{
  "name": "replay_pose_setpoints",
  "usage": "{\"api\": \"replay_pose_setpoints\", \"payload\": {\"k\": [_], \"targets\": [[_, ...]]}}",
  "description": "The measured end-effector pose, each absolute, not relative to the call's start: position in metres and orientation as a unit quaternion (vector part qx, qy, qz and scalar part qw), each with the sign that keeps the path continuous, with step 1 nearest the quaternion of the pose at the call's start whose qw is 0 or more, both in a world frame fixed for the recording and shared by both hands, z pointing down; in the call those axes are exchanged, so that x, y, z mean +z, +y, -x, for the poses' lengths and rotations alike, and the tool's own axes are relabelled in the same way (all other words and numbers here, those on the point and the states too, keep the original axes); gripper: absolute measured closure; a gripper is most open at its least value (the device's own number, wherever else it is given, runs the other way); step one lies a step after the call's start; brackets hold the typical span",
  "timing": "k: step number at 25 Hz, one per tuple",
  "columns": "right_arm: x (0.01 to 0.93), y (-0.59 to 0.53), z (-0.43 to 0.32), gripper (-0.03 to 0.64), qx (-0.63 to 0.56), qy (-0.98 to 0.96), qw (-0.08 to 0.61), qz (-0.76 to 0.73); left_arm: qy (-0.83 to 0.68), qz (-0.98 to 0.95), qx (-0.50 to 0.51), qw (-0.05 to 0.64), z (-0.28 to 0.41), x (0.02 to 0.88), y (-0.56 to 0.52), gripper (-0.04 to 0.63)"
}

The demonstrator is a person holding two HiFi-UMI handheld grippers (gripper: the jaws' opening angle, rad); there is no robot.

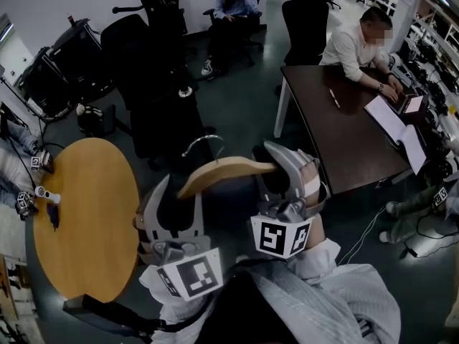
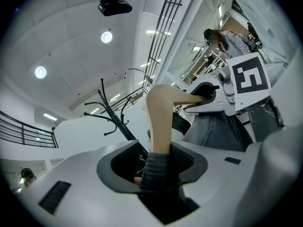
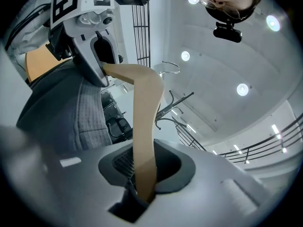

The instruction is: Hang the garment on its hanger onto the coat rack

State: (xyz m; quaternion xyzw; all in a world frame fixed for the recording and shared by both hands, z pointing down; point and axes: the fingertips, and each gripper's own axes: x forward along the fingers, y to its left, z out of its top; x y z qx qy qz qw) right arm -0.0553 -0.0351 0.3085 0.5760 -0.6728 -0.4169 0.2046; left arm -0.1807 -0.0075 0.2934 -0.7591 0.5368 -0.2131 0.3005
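While each gripper clamps one end of it, a wooden hanger is held level in front of the person, its long axis running left to right between the two tools. The left gripper is closed on the left end, where grey knit cloth wraps the wood. The right gripper is closed on the bare wood of the right end. The garment, grey and ribbed, hangs from the hanger, below and between the grippers.

The hanger's wire hook rises from its middle, on the side away from the person. The black coat rack stands straight ahead, beyond the hook and well apart from it, a little to the left of centre. In the gripper views its curved arms show past the hook.

The left gripper looks slightly nearer the rack. The next move likely needs both grippers to carry the hanger forward and up together. A round table sits to the left.
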Motion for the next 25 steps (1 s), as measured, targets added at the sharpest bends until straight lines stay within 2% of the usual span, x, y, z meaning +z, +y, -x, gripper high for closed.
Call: {"api": "replay_pose_setpoints", "payload": {"k": [13, 25], "targets": [[0.27, -0.23, 0.018, 0.541, -0.453, -0.689, 0.167, -0.54, 0.58, 0.726, -0.214, 0.301, 0.139, 0.259, -0.19, 0.419], [0.249, -0.319, 0.02, 0.537, -0.48, -0.699, 0.132, -0.513, 0.62, 0.694, -0.211, 0.3, 0.138, 0.242, -0.268, 0.419]]}}
